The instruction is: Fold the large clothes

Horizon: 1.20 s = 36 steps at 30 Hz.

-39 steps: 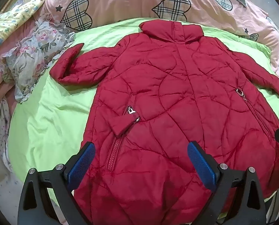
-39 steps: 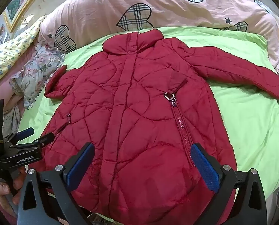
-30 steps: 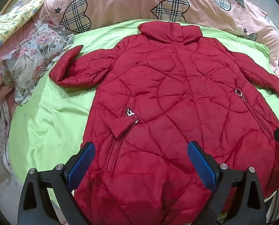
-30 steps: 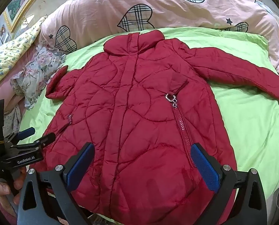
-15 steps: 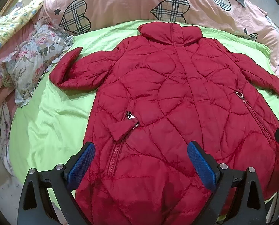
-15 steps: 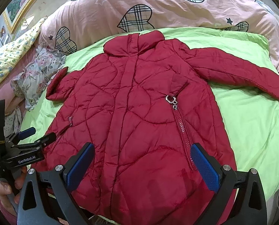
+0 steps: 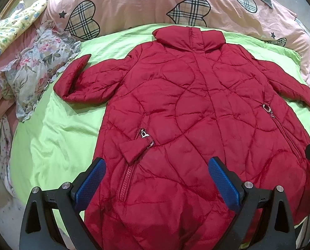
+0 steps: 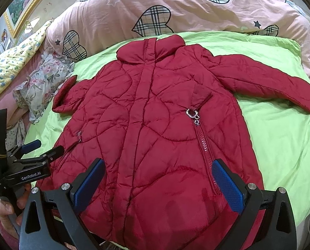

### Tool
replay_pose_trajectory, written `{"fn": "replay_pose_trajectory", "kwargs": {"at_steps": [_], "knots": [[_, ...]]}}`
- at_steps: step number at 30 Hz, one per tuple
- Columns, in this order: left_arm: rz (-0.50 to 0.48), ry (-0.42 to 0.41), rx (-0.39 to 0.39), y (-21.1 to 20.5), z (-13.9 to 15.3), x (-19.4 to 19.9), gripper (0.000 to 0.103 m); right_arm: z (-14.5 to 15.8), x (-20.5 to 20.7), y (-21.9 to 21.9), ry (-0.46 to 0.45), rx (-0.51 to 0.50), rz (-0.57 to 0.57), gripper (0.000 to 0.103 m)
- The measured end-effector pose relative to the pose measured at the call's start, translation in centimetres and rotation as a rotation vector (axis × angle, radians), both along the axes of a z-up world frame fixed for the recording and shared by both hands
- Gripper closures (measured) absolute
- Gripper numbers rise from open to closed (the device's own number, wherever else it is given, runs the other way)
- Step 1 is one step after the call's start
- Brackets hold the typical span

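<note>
Green sheet [image 7: 50,137], pink duvet [image 7: 134,4] behind; red coat [image 7: 186,114] flat; both tools released, empty.

From my remote seat, the bed [image 8: 280,145] wore a lime-green sheet. A red quilted coat [image 8: 155,135] lay spread flat on it, collar toward the pink heart-print duvet [image 8: 175,6]. A floral cloth [image 7: 34,73], possibly a pillowcase, rested at the sheet's edge.
</note>
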<state>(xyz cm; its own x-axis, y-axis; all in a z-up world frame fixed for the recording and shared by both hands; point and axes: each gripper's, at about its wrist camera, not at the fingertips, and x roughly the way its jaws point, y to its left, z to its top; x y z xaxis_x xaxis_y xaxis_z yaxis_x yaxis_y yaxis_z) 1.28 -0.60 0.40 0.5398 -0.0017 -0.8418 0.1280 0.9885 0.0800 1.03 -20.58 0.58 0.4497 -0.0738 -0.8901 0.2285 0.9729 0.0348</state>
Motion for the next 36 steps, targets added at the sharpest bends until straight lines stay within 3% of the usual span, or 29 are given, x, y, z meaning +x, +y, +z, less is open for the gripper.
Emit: {"fn": "replay_pose_trajectory", "kwargs": {"at_steps": [8,14,17,18,26,31,33,36], "knots": [[-0.007,0.011,-0.008,-0.1,-0.4,1.0,0.002,0.3,0.6,-1.3,-0.051,0.024,-0.005,0.001],[0.003,0.016,-0.088,1.0,-0.8,3.0,0.002,0.8,0.2,-6.9,-0.094,0.107,-0.124,0.001],[0.027,0.011,-0.026,1.5,-1.3,4.2,0.002,0.9,-0.6,-10.5,-0.115,0.115,-0.213,0.001],[0.034,0.011,0.047,1.5,-1.6,4.5,0.002,1.0,-1.0,-12.0,-0.131,0.119,-0.243,0.001],[0.067,0.046,0.086,1.5,-2.9,7.1,0.002,0.4,-3.9,-24.0,-0.250,0.148,-0.506,0.002],[0.054,0.064,0.153,0.8,-3.4,7.3,0.002,-1.1,-5.5,-30.9,-0.342,0.201,-0.673,0.021],[0.044,0.074,0.156,0.2,-3.7,7.4,0.002,-2.4,-5.7,-33.6,-0.361,0.239,-0.733,0.034],[0.028,0.079,0.153,-0.5,-3.8,7.5,0.002,-3.6,-5.6,-36.7,-0.382,0.269,-0.785,0.046]]}}
